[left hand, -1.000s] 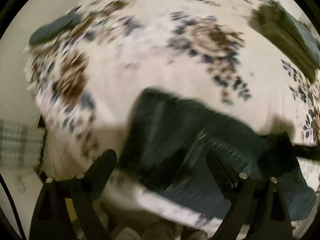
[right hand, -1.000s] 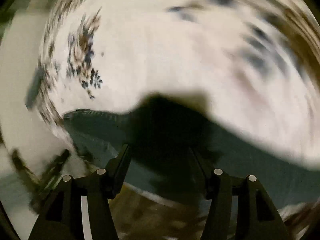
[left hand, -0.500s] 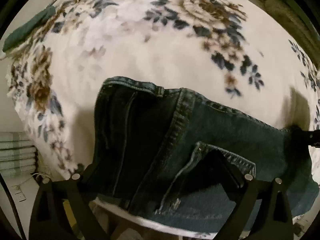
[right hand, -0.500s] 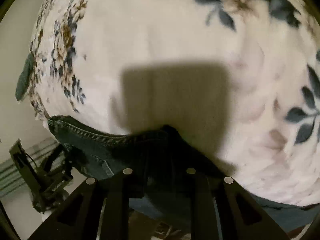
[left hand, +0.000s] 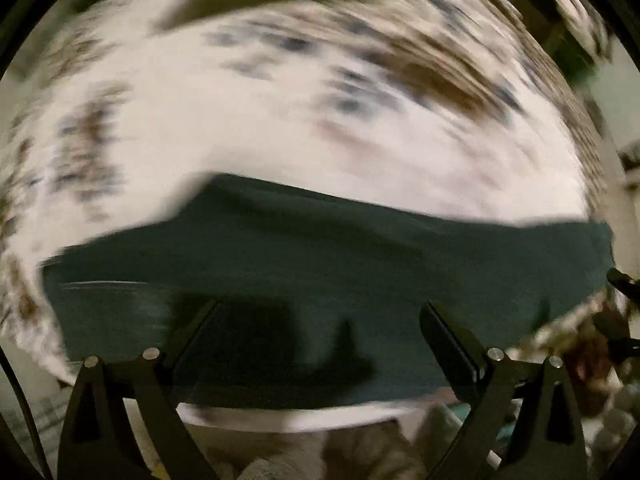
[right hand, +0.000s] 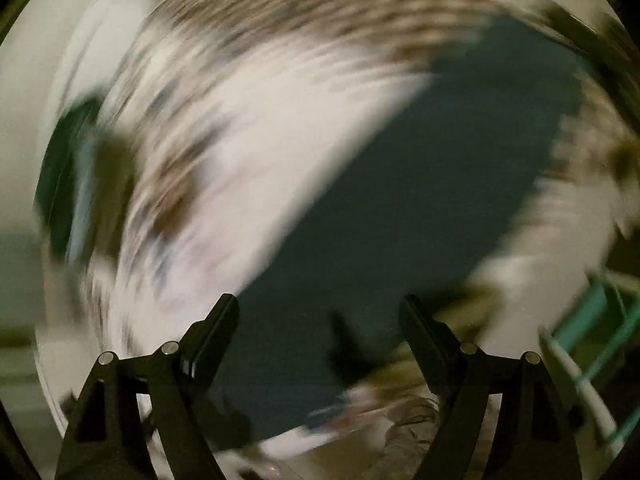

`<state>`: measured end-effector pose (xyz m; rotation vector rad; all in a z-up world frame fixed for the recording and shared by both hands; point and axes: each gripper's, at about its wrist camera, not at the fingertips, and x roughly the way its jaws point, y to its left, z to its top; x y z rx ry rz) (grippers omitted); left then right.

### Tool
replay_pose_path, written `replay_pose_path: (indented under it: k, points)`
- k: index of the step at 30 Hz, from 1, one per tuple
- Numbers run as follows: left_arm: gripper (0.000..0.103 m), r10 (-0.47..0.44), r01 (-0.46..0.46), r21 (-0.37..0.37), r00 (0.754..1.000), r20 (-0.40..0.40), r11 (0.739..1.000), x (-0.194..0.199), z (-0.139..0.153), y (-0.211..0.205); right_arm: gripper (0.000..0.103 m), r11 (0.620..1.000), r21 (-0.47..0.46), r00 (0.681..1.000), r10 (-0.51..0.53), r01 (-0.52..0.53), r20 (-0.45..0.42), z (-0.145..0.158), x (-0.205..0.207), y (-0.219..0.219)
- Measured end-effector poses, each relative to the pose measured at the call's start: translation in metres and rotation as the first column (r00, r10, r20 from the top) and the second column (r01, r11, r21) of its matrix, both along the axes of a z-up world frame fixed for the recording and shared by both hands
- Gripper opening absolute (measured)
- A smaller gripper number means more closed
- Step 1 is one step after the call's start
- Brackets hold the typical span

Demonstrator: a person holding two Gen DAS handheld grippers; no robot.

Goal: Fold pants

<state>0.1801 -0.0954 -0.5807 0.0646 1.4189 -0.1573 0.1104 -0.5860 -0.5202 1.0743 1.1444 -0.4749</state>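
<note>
Dark blue-green jeans (left hand: pixel 320 264) lie flat on a white flowered bedspread (left hand: pixel 280 128), as a wide band across the lower half of the left wrist view. My left gripper (left hand: pixel 320 312) hangs over them pointing down, open wide, nothing between its fingers. In the right wrist view the jeans (right hand: pixel 420 200) run as a slanted strip from the bottom centre up to the right. My right gripper (right hand: pixel 320 312) is above their near end with its jaws opening and nothing pinched between them. Both views are heavily blurred.
The bedspread's (right hand: pixel 240 140) edge and a pale floor (right hand: pixel 48 60) show at the left of the right wrist view, with a dark green item (right hand: pixel 68 168) there. A teal-framed object (right hand: pixel 600 320) sits at the lower right.
My left gripper has swept sideways along the jeans, from the waistband and pocket to a plain stretch. My right gripper was shut on the denim half a second ago; it has let go and swung away.
</note>
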Motion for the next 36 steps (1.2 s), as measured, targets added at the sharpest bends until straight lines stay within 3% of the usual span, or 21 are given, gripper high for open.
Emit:
replay_pose_path:
  k: [4, 7, 10, 15, 17, 19, 23, 30, 32, 33, 34, 35, 36]
  points:
    - [0.099, -0.094, 0.093, -0.006, 0.992, -0.084, 0.996, 0.0, -0.03, -0.092, 0.081, 0.971, 0.029, 0.966, -0.239, 0.237, 0.097, -0.032, -0.057, -0.105]
    - [0.099, -0.134, 0.136, 0.006, 0.982, -0.133, 0.991, 0.004, -0.055, -0.143, 0.076, 0.957, 0.071, 0.95, -0.289, 0.282, 0.119, -0.06, -0.067, -0.151]
    - [0.099, -0.159, 0.167, 0.041, 0.975, -0.157, 0.985, 0.009, -0.072, -0.17, 0.073, 0.954, 0.128, 0.947, -0.287, 0.27, 0.147, -0.089, -0.061, -0.16]
    - [0.102, -0.148, 0.166, 0.078, 0.969, -0.197, 0.983, 0.02, -0.096, -0.184, 0.073, 0.969, 0.128, 0.945, -0.237, 0.213, 0.225, -0.092, -0.053, -0.151]
    - [0.103, -0.14, 0.158, 0.074, 0.968, -0.208, 0.985, 0.025, -0.1, -0.187, 0.073, 0.987, 0.087, 0.972, -0.152, 0.138, 0.18, -0.088, -0.038, -0.144]
    - [0.103, -0.133, 0.154, 0.082, 0.967, -0.216, 0.985, 0.028, -0.102, -0.189, 0.073, 0.986, 0.096, 0.973, -0.153, 0.138, 0.172, -0.096, -0.033, -0.145]
    - [0.103, -0.132, 0.152, 0.08, 0.968, -0.214, 0.985, 0.033, -0.106, -0.196, 0.074, 0.962, 0.181, 0.921, -0.25, 0.202, 0.3, -0.104, -0.035, -0.162]
    - [0.103, -0.125, 0.144, 0.086, 0.974, -0.189, 0.986, 0.019, -0.107, -0.197, 0.073, 0.942, 0.267, 0.855, -0.303, 0.202, 0.422, -0.121, -0.019, -0.179]
    - [0.103, -0.121, 0.141, 0.09, 0.973, -0.196, 0.986, 0.017, -0.106, -0.203, 0.065, 0.943, 0.27, 0.846, -0.299, 0.193, 0.441, -0.122, -0.011, -0.179]
    - [0.103, -0.121, 0.142, 0.091, 0.972, -0.2, 0.986, 0.018, -0.106, -0.206, 0.06, 0.95, 0.251, 0.857, -0.283, 0.187, 0.431, -0.122, -0.005, -0.179]
    - [0.103, -0.122, 0.143, 0.09, 0.971, -0.204, 0.986, 0.018, -0.107, -0.204, 0.04, 0.957, 0.234, 0.865, -0.262, 0.174, 0.427, -0.123, 0.0, -0.178]
    - [0.103, -0.122, 0.144, 0.091, 0.97, -0.208, 0.985, 0.021, -0.107, -0.207, 0.009, 0.967, 0.21, 0.892, -0.221, 0.147, 0.394, -0.13, 0.012, -0.176]
    - [0.103, -0.123, 0.145, 0.092, 0.969, -0.213, 0.985, 0.022, -0.107, -0.209, 0.008, 0.973, 0.192, 0.912, -0.193, 0.129, 0.362, -0.132, 0.02, -0.172]
